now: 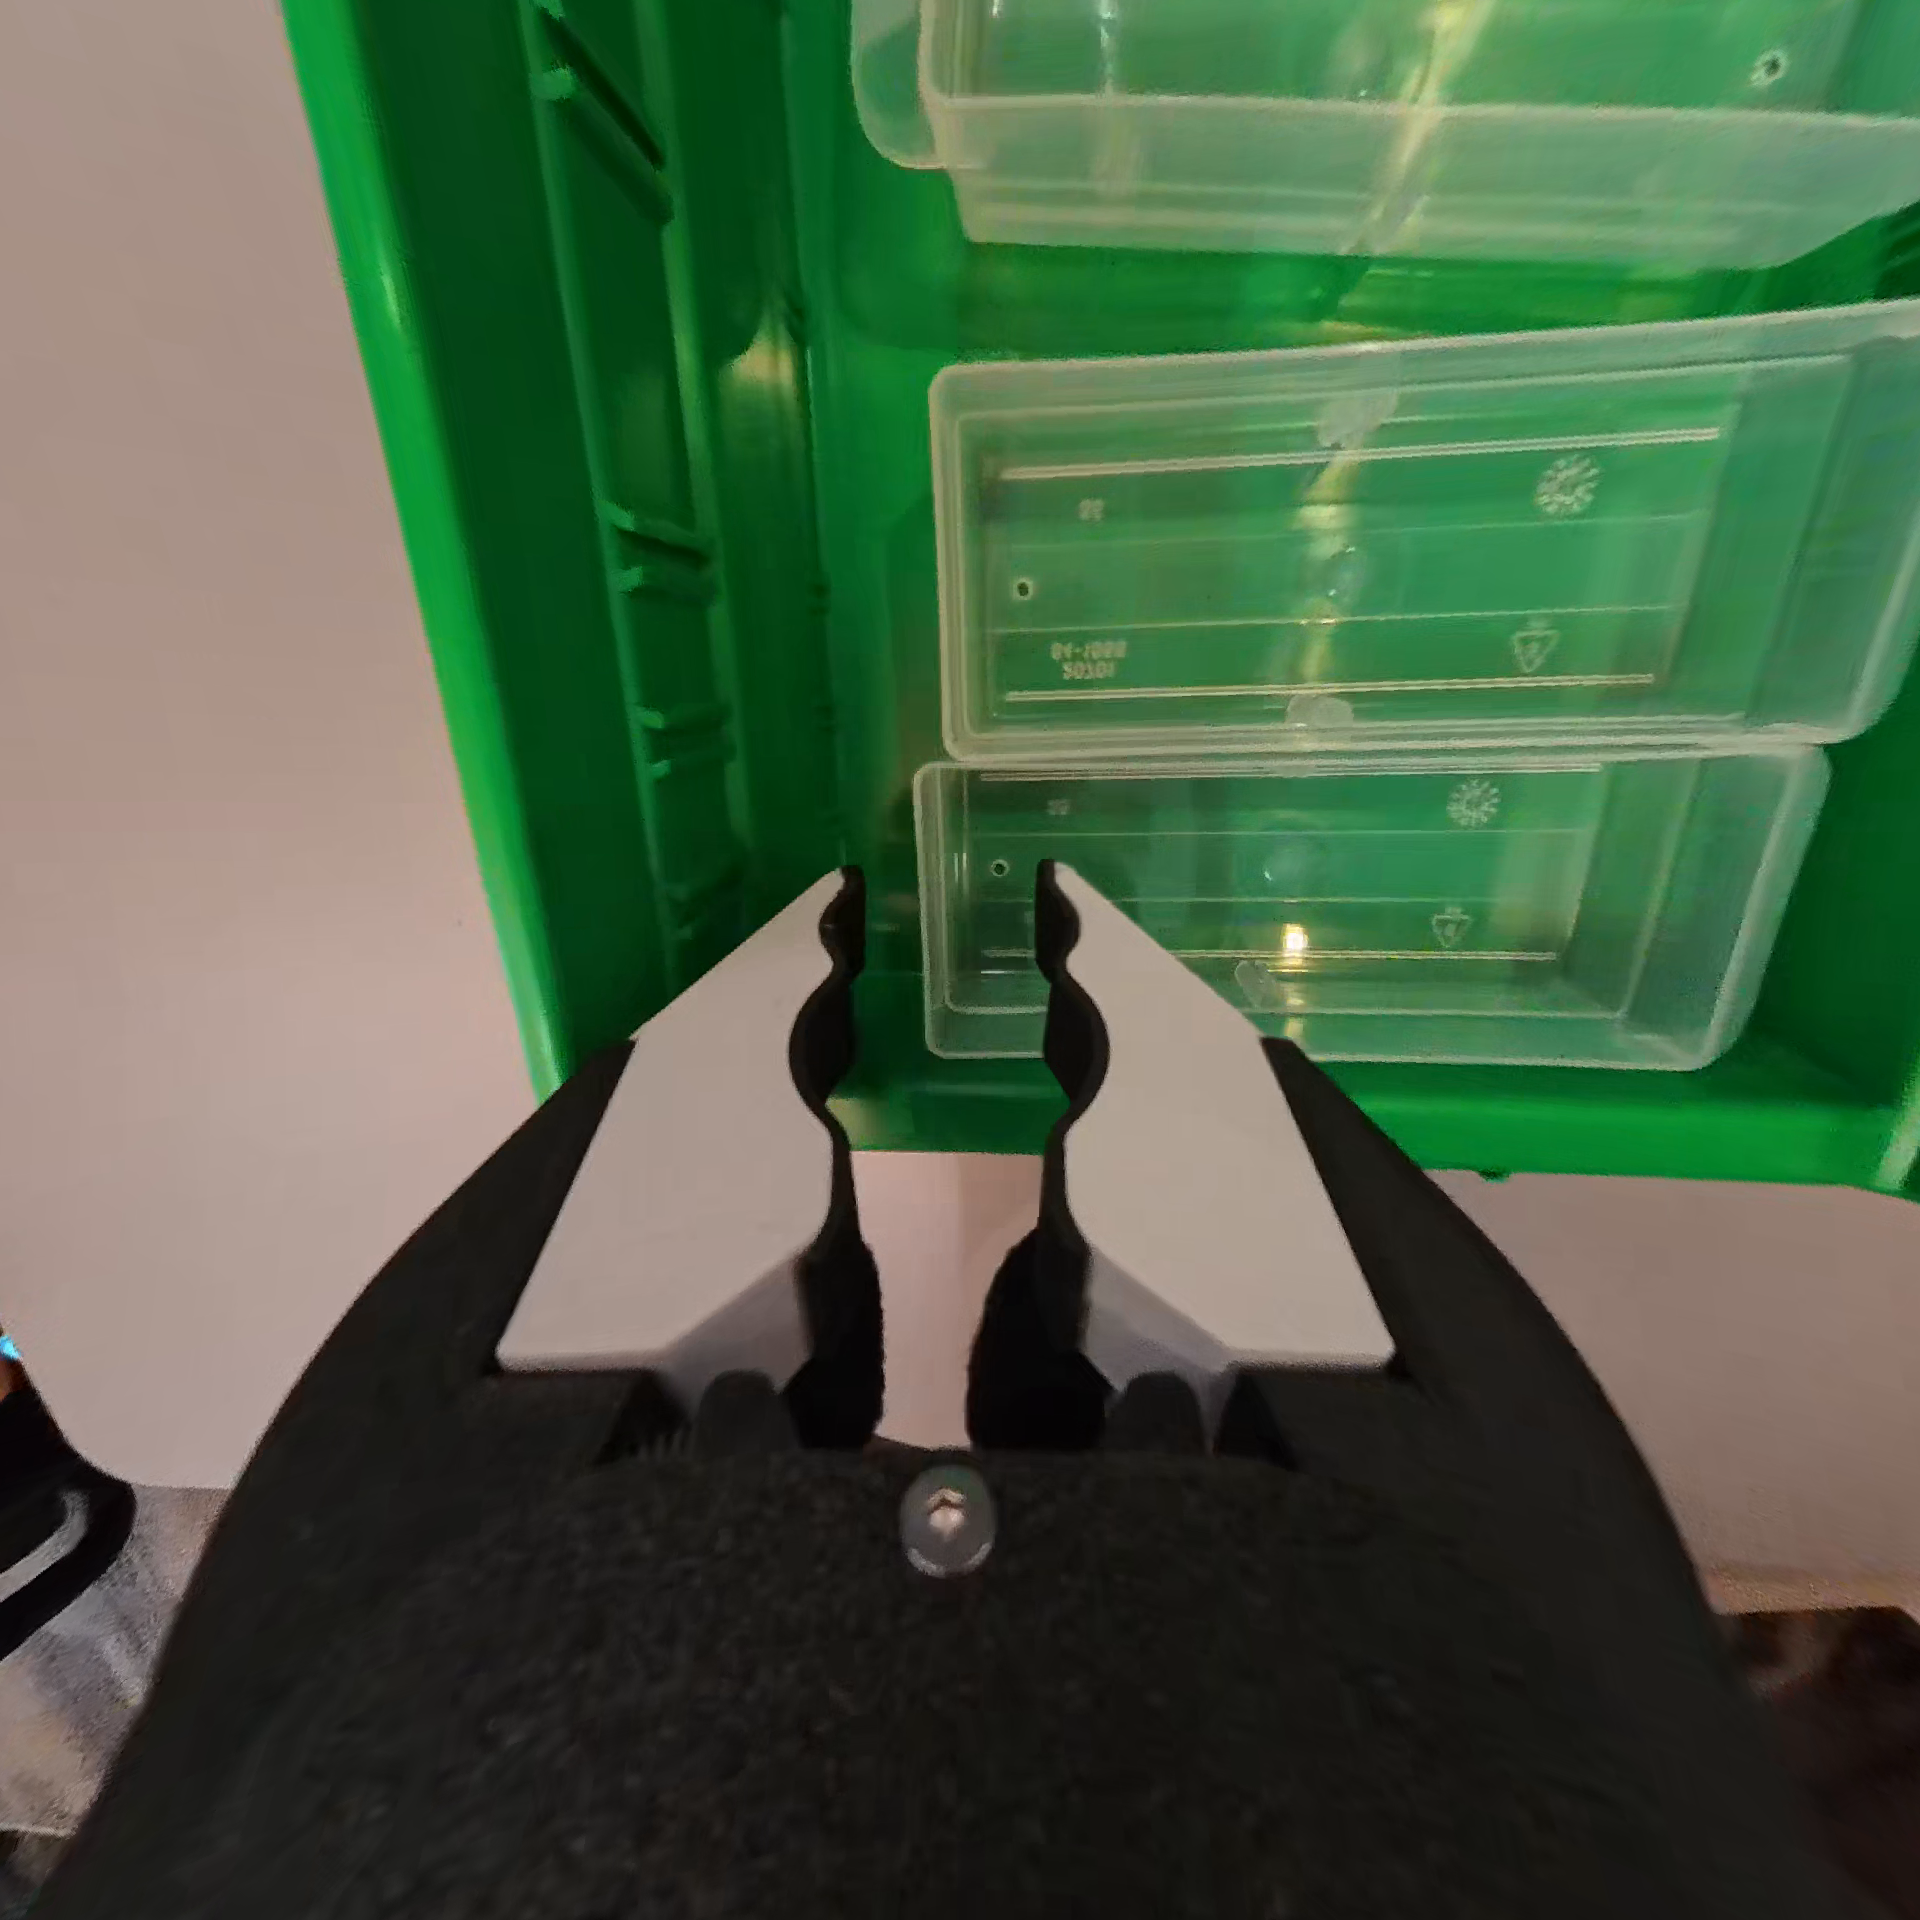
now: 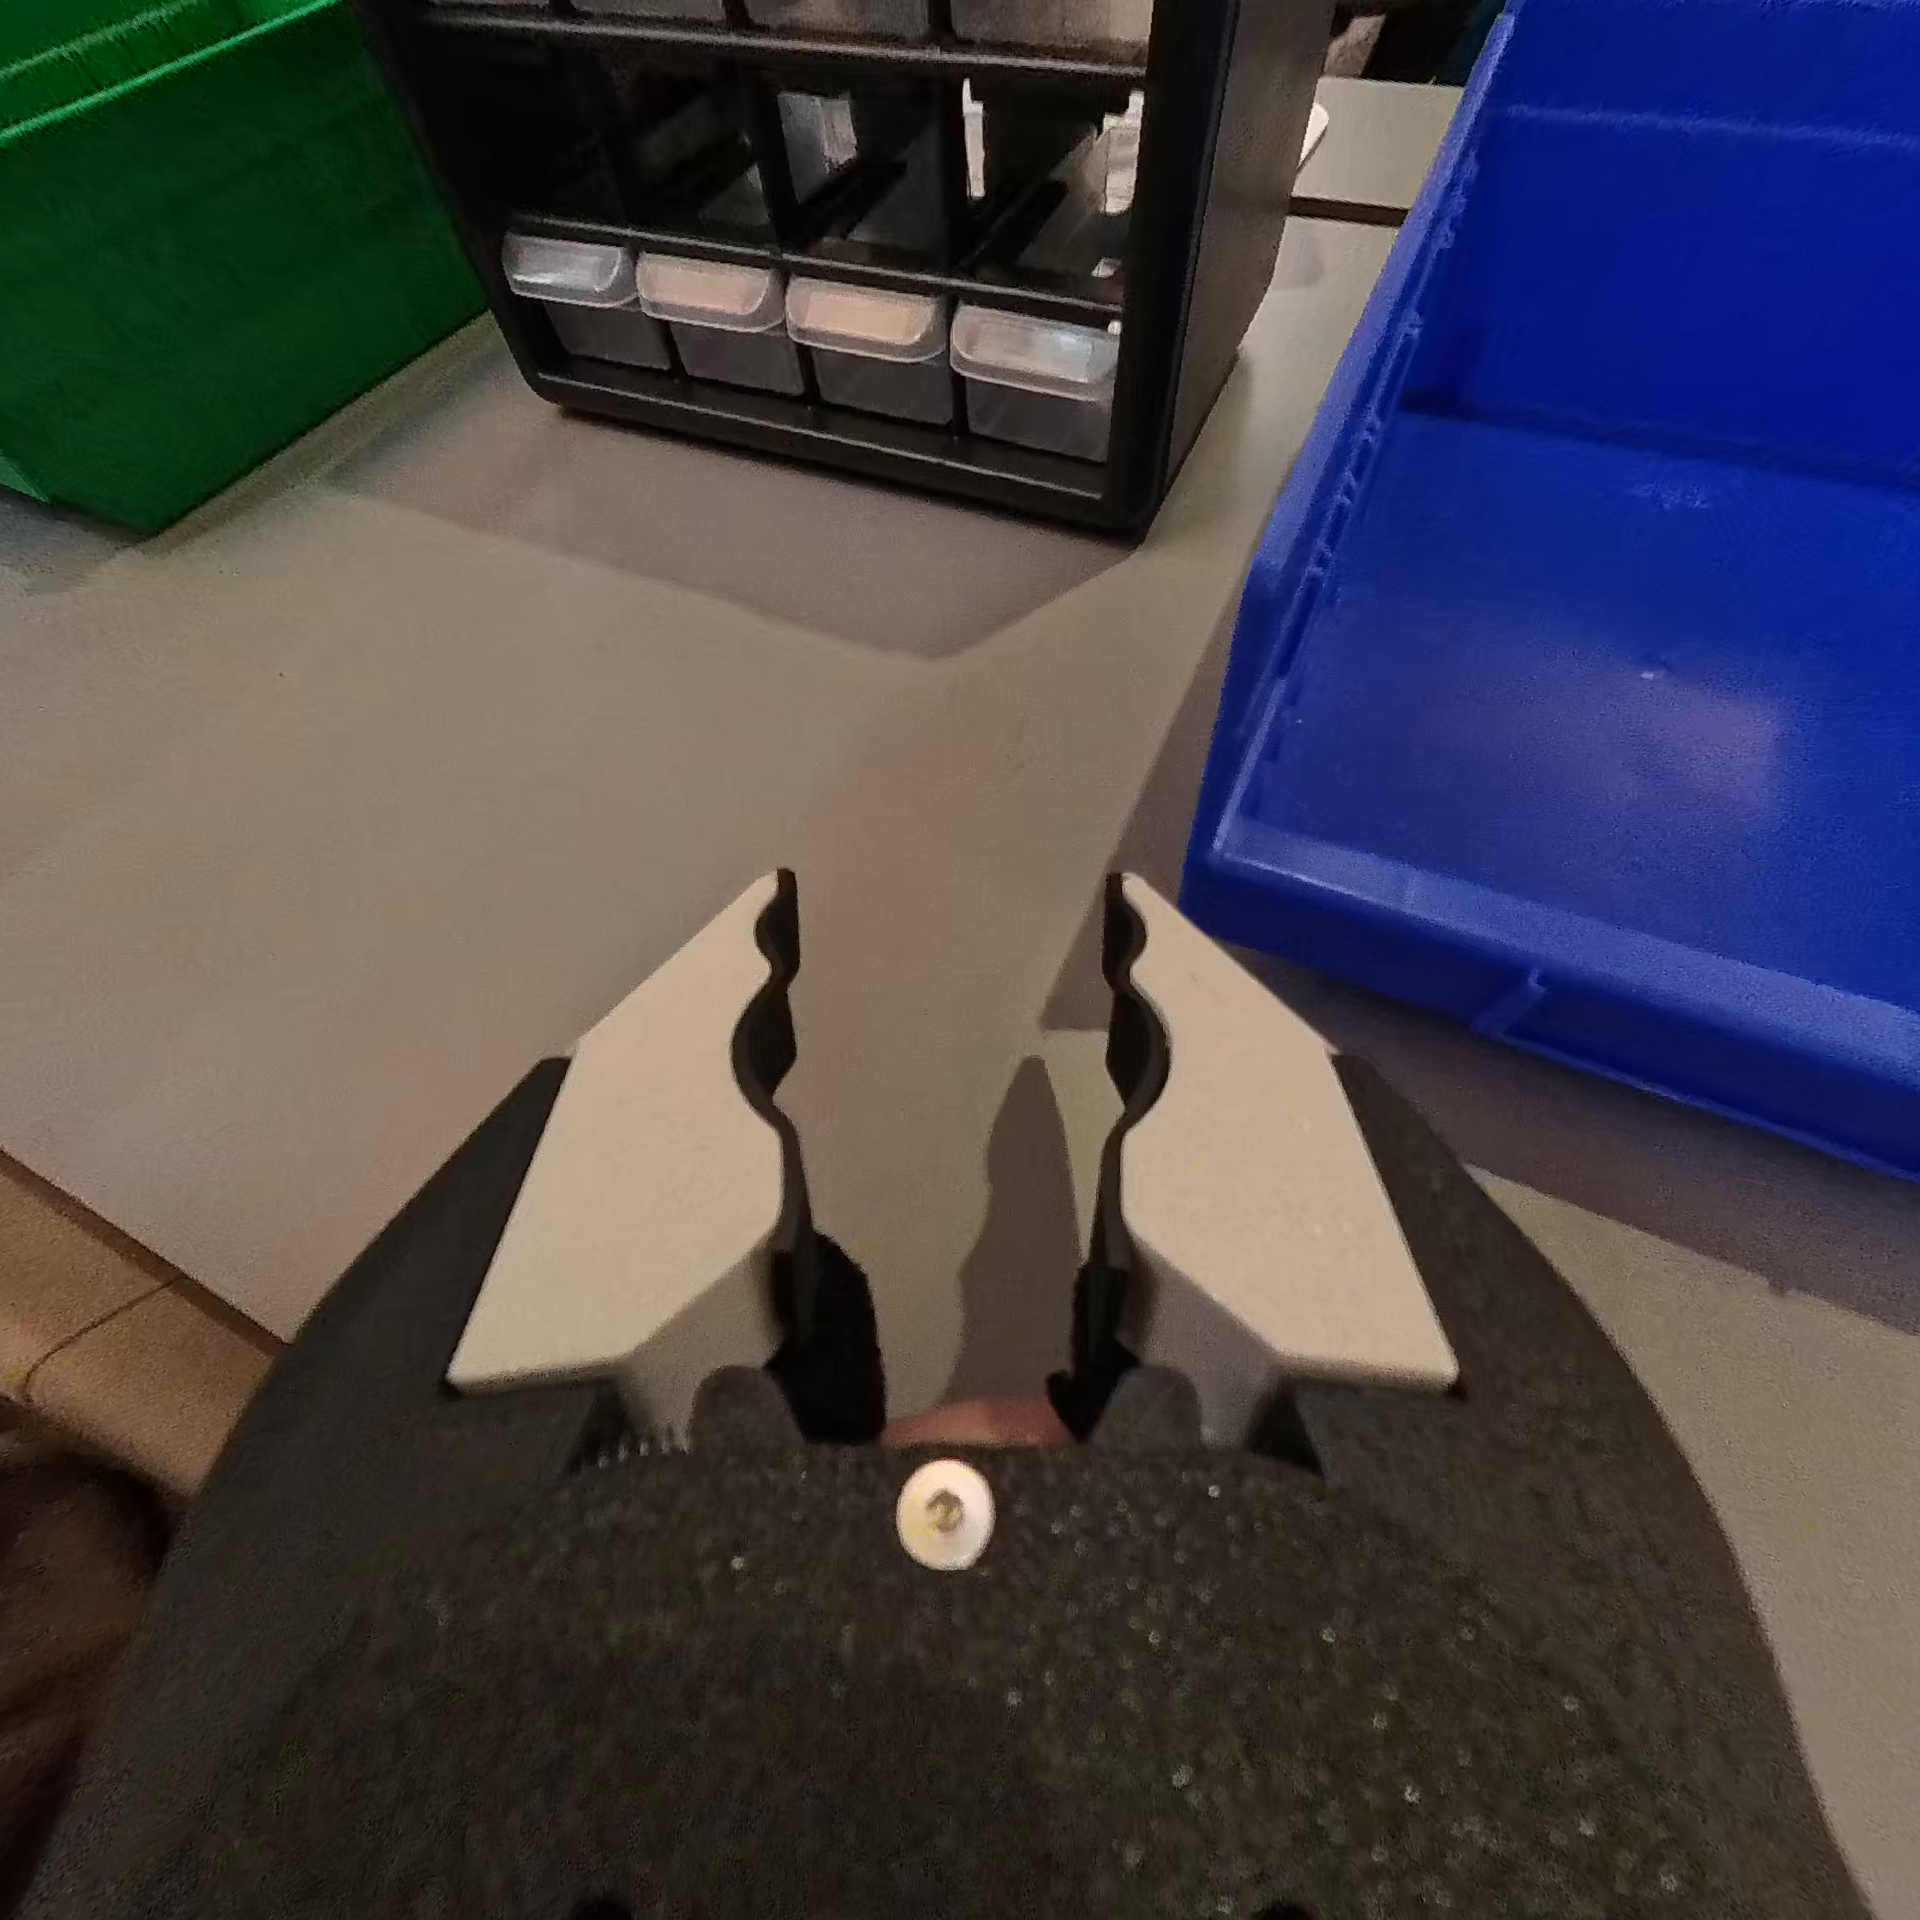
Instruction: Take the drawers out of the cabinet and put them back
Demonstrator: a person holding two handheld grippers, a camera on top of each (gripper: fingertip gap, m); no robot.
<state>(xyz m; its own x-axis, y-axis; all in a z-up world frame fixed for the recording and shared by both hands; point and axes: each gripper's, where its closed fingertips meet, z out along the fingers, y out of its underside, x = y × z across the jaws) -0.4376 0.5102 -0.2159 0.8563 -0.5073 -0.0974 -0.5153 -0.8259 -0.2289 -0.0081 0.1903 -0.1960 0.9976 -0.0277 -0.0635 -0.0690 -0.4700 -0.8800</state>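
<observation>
The left claw is released, its jaws parted with nothing between them; its tips hang over the near left corner of a green bin, just at the end of the nearest clear drawer; three clear plastic drawers lie inside that bin, the nearest flat on the bottom, a second drawer beside it and slightly overlapping its edge, a third drawer farther back and cut off by the top of the view; all three look empty.

The right claw is also released, jaws apart and gripping nothing; it hovers above the grey surface; straight ahead stands the black cabinet; its bottom row holds four clear drawers, while the row above shows open slots; the row higher up is cut off, so I cannot tell how full it is; the green bin sits to the cabinet's left, and a blue bin lies to the right, close to the claw.
</observation>
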